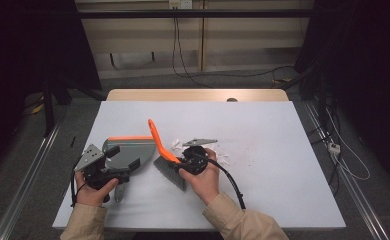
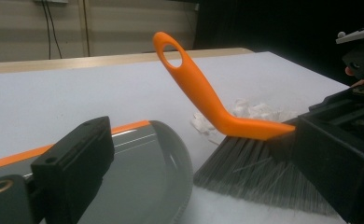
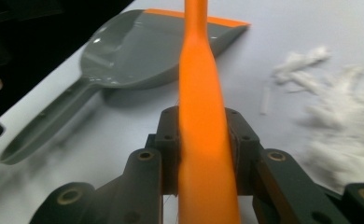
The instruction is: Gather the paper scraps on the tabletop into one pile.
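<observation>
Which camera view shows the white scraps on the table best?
The right gripper view: the white scraps lie large and unblocked, though blurred. In the high view the scraps are tiny, partly behind the right gripper. In the left gripper view the brush hides most of them.

A person sits at a white table [image 1: 263, 150]. The right gripper [image 1: 183, 162] is closed on a small brush with an orange plastic handle and grey bristles [image 1: 164, 155]. The handle sticks up and leans to the left. The bristles touch the table. Just beside the brush, on its left, lies a grey plastic dustpan with an orange edge [image 1: 128, 150]. The left gripper [image 1: 114, 170] is at the dustpan's near end. Small white paper bits [image 1: 222, 159] lie by the right hand.
</observation>
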`<control>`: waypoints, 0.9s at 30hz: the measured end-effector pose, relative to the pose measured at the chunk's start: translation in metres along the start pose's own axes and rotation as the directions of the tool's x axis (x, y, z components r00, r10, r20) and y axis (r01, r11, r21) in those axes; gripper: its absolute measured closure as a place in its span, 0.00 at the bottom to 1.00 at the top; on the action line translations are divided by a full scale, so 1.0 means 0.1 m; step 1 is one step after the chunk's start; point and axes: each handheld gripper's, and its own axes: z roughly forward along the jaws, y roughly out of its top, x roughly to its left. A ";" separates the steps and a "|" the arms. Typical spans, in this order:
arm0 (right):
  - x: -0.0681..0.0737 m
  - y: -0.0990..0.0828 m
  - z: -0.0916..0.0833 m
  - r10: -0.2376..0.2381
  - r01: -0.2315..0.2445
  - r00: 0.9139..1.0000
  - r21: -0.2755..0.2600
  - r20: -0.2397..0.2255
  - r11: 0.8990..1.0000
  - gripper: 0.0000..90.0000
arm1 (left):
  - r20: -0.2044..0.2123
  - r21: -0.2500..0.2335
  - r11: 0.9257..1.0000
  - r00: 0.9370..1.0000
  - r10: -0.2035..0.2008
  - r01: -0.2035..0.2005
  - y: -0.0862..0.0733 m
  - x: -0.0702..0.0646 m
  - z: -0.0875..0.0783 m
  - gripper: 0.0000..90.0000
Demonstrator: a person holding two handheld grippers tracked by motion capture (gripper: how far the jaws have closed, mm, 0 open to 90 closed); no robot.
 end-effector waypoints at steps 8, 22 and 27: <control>-0.24 0.01 -0.18 0.025 -0.023 0.996 -0.021 0.091 1.000 0.79 | 0.000 0.007 1.000 1.000 0.005 -0.005 0.00 0.00 0.01 0.06; -0.27 0.07 -0.42 0.008 0.011 0.989 -0.124 0.148 0.992 0.79 | 0.005 0.008 1.000 1.000 0.001 -0.001 0.00 -0.01 0.04 0.06; -0.03 0.04 -0.29 -0.011 0.019 0.997 -0.104 0.071 0.994 0.79 | 0.004 0.006 1.000 1.000 0.002 -0.002 0.00 0.00 0.03 0.06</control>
